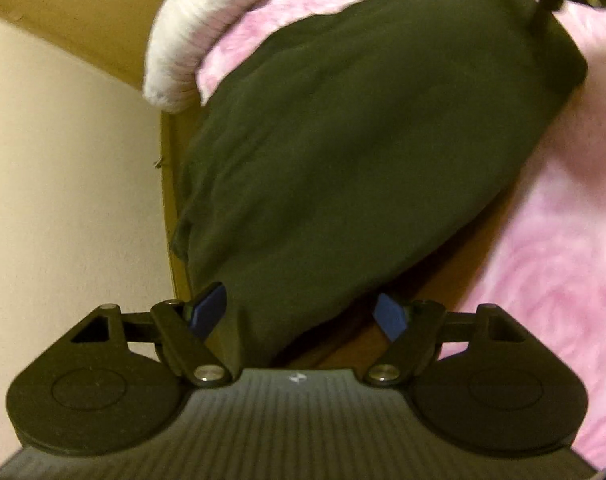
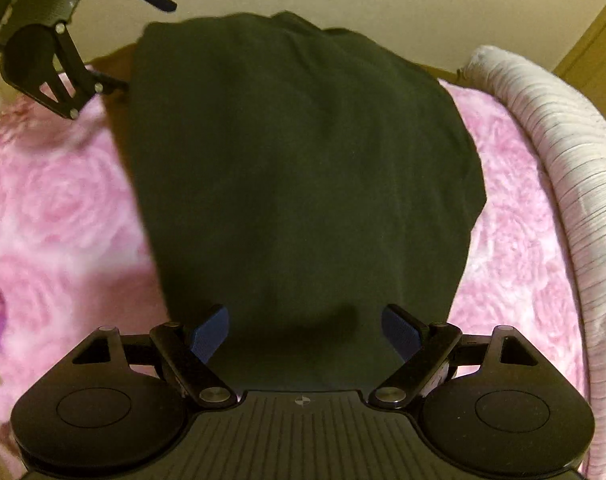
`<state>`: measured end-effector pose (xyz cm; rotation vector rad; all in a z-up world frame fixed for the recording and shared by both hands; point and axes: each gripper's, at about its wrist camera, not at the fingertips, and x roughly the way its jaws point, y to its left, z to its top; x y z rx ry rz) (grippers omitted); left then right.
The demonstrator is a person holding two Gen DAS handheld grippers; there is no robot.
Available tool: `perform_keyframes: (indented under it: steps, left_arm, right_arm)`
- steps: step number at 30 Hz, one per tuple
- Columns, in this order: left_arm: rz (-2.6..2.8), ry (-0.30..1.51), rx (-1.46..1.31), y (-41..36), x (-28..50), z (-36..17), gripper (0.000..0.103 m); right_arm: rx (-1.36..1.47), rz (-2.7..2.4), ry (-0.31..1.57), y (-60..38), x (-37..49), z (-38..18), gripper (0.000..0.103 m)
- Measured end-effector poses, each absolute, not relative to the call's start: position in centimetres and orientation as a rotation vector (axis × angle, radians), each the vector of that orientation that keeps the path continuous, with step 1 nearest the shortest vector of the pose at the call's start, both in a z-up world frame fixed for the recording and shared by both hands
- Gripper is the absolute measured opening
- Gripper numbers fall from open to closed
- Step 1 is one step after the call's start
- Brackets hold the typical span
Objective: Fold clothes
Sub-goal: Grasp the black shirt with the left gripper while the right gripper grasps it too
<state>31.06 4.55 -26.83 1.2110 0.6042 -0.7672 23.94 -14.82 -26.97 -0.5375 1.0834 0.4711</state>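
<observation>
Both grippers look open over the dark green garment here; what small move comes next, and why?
Probably close the right gripper on the dark green garment's near edge: it lies between the open fingers, while the left gripper is open at the far end.

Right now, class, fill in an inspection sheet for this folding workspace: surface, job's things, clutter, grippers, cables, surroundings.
Surface: pink rose-patterned blanket.
Job's things: dark green garment, lying folded on the blanket.
Clutter: white ribbed cloth along the blanket's edge.
Grippers: left gripper open at one end of the garment; right gripper open at the other end.
Cables: nothing seen.
Surroundings: cream wall, wooden frame.
</observation>
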Motion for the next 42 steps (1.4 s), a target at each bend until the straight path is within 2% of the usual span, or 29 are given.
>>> perform_keyframes:
  steps: [2, 3, 4, 5, 6, 7, 8, 9, 14, 18, 22, 27, 39, 42]
  left_arm:
    - [-0.81, 0.611, 1.236, 4.7, 31.7, -27.2, 0.061]
    - [-0.84, 0.621, 1.234, 4.7, 32.0, -27.1, 0.048]
    - [-0.864, 0.629, 1.231, 4.7, 32.2, -27.0, 0.04]
    - [-0.869, 0.634, 1.223, 4.6, 32.4, -26.6, 0.036]
    - [-0.872, 0.643, 1.208, 4.5, 32.6, -26.2, 0.027]
    - [-0.872, 0.648, 1.193, 4.4, 32.8, -25.7, 0.018]
    - [-0.86, 0.64, 1.18, 4.1, 32.9, -25.0, 0.015]
    - [-0.848, 0.633, 1.167, 3.8, 33.1, -24.3, 0.007]
    - [-0.768, 0.586, 1.01, 2.6, 34.3, -18.3, 0.005]
    - [-0.803, 0.483, 0.946, 0.8, 32.7, -13.5, 0.004]
    - [-0.88, 0.416, 0.883, -2.7, 28.4, -9.2, 0.004]
    - [-1.062, 0.428, 0.837, -8.6, 19.6, -8.0, 0.004]
    - [-1.493, 0.436, 0.788, -23.9, -2.9, -6.6, 0.004]
    - [-1.563, 0.436, 0.779, -25.4, -11.5, -5.0, 0.004]
  right_arm:
    - [-0.541, 0.476, 1.1, -15.0, 25.0, -27.6, 0.086]
    - [-0.547, 0.478, 1.109, -15.1, 25.4, -27.9, 0.074]
    - [-0.554, 0.489, 1.123, -15.0, 25.7, -28.1, 0.062]
    - [-0.547, 0.512, 1.145, -15.0, 26.0, -28.2, 0.04]
    - [-0.557, 0.526, 1.146, -14.8, 26.0, -28.1, 0.026]
    - [-0.571, 0.537, 1.143, -14.6, 26.1, -27.9, 0.019]
    - [-0.586, 0.536, 1.137, -14.4, 26.0, -27.6, 0.01]
    - [-0.585, 0.526, 1.13, -14.6, 25.9, -26.9, 0.005]
    - [-0.532, 0.438, 1.01, -17.4, 25.1, -20.1, 0.004]
    - [-0.514, 0.365, 0.893, -20.3, 23.5, -13.3, 0.004]
    - [-0.515, 0.269, 0.863, -23.4, 19.4, -9.0, 0.004]
    - [-0.455, 0.123, 0.927, -28.7, 10.6, -6.2, 0.004]
    - [-0.257, -0.261, 1.034, -44.5, -16.4, -5.0, 0.004]
    - [-0.22, -0.327, 1.027, -49.3, -23.6, -4.5, 0.004]
